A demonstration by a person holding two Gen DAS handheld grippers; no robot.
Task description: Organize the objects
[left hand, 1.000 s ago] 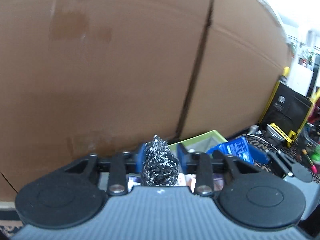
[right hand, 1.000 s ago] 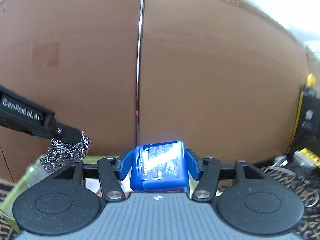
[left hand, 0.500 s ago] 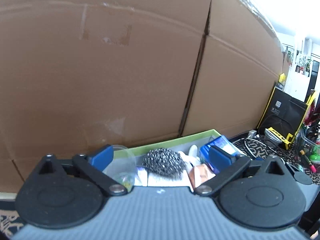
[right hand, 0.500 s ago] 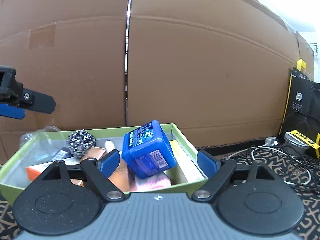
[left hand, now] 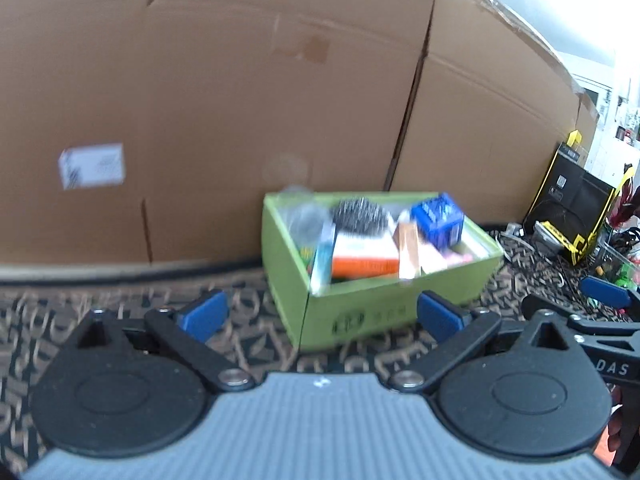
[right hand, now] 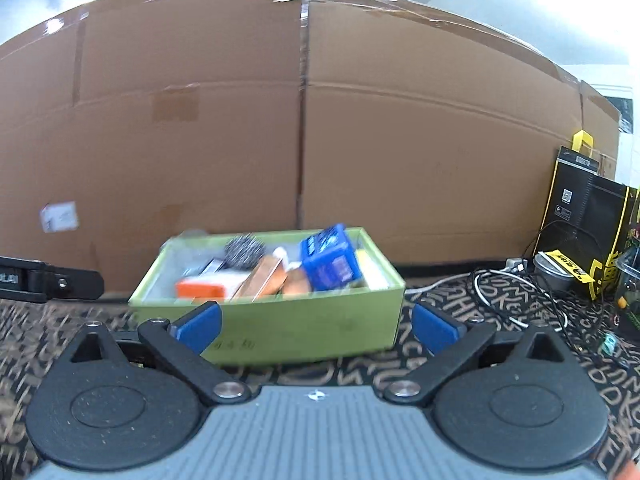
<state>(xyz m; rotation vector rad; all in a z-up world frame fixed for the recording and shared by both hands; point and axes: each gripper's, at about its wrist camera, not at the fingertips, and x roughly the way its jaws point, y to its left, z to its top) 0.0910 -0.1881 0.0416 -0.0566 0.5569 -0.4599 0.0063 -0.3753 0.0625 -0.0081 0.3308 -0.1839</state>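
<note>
Green box brims with jumbled items, steel scourer included.

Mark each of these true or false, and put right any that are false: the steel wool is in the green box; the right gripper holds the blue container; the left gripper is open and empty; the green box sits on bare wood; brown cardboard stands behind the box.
1. The steel wool lies in the green box. True.
2. The right gripper holds the blue container. False: its jaws, which have just been opening, stand wide with nothing between them, and the container lies in the box.
3. The left gripper is open and empty. True.
4. The green box sits on bare wood. False: it rests on a dark patterned mat.
5. Brown cardboard stands behind the box. True.
</note>
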